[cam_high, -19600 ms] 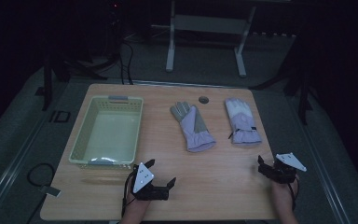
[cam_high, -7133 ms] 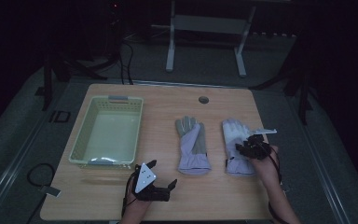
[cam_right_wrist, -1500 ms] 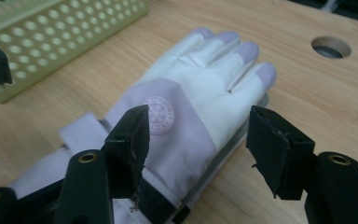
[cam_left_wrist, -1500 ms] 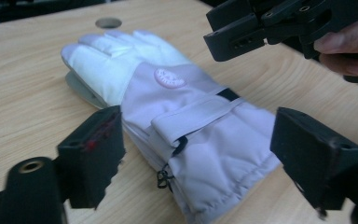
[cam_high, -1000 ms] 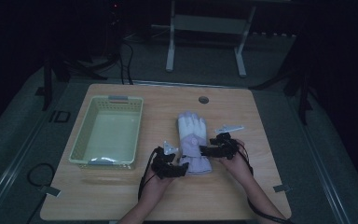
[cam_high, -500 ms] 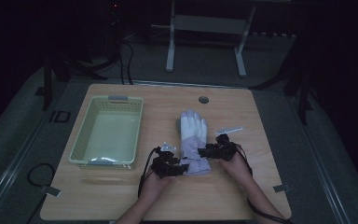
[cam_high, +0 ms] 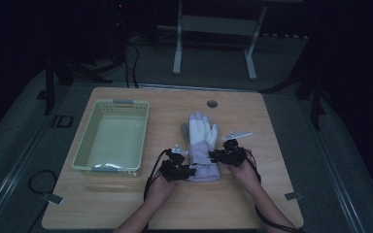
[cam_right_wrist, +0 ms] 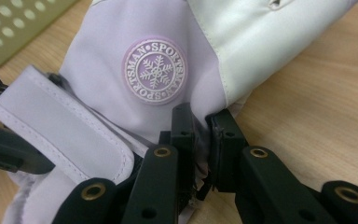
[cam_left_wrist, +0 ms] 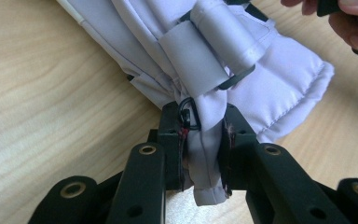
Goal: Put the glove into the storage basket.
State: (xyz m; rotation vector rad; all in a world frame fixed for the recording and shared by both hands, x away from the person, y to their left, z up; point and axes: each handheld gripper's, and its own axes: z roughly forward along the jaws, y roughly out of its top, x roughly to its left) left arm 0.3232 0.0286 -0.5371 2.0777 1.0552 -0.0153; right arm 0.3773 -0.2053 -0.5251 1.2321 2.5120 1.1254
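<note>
Left gripper view has the left gripper (cam_left_wrist: 200, 154) closed narrow on a bunched fold of pale lilac fabric at the cuff of the padded lilac-and-white ski gloves (cam_left_wrist: 223, 60), a small black metal ring caught just at the jaw tips; right gripper view shows the right gripper (cam_right_wrist: 200, 140) pinching the opposite edge of the same cuff, below a round rubbery snowflake badge. Half a second ago both grippers were still settling against the cuff; now each has its bite, which suggests a two-handed lift is about to begin, perhaps toward the pale green perforated plastic basket (cam_high: 141, 109) at the wooden tabletop's (cam_high: 272, 194) left side. One second ago the picture was much the same. The gloves are stacked as one, lying mid-table toward the near edge, fingers pointing to the far edge. The shell looks smooth, slippery and quilted, the cuff strap stiff and flat. Beyond, a small dark round grommet (cam_high: 212, 104) sits near the far edge.
</note>
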